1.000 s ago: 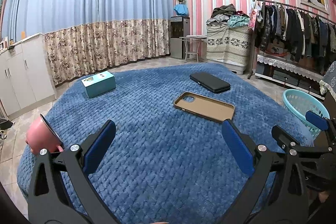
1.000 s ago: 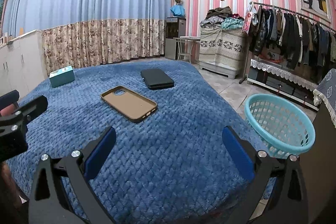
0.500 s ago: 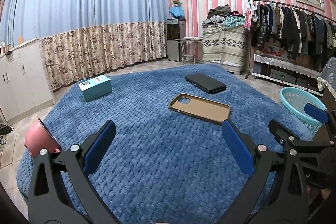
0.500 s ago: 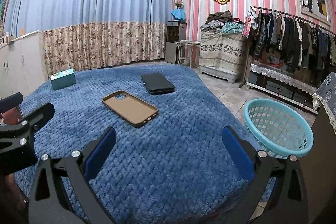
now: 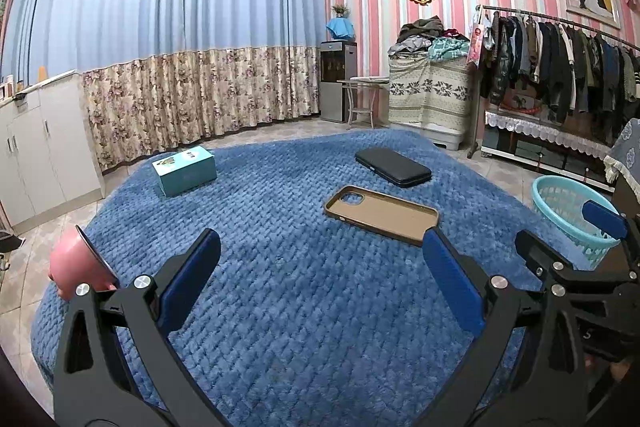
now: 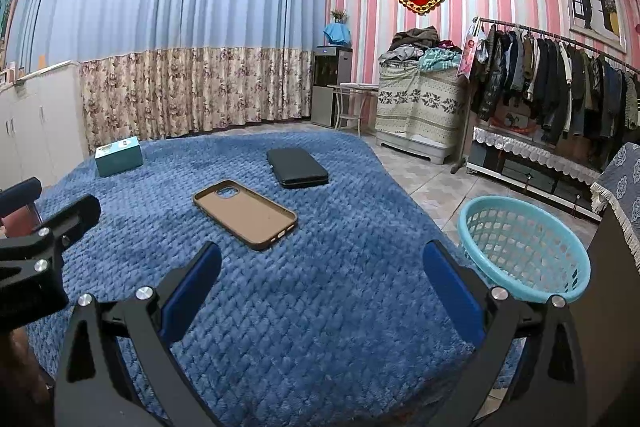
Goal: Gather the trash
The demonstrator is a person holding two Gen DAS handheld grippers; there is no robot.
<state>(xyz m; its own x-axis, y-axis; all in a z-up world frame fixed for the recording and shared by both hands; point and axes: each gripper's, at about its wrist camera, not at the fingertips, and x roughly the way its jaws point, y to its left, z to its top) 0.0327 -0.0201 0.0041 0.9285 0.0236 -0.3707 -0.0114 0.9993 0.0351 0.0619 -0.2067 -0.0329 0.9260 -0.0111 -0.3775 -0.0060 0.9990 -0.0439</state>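
Blue quilted blanket (image 5: pixel 304 307) covers the bed, and everything the task concerns lies on it or beside it. Taking the tan phone case (image 5: pixel 381 214) as landmark: it lies flat, open side up, near the middle of the blanket. Just beyond it, apart from it, lies a black wallet-style case (image 5: pixel 393 167), also flat. Well off to its left, toward the curtain (image 5: pixel 160 47), stands a teal box (image 5: pixel 185 170). To the right of the phone case, past the blanket's edge and down on the tiled floor, sits a light blue basket (image 6: pixel 524 247) with latticed walls; nothing can be seen inside it from the right wrist view. Far to the left of the phone case, at the blanket's near-left edge, a pink cup-like thing (image 5: pixel 76 267) lies on its side.

Both tools hover above the blanket on the near side of the phone case, touching nothing. The left hand-held gripper (image 5: pixel 320 267) is released, its blue pads spread wide with bare blanket between them. The right hand-held gripper (image 6: pixel 320 275) is likewise released and empty, with the basket just beside its right finger.
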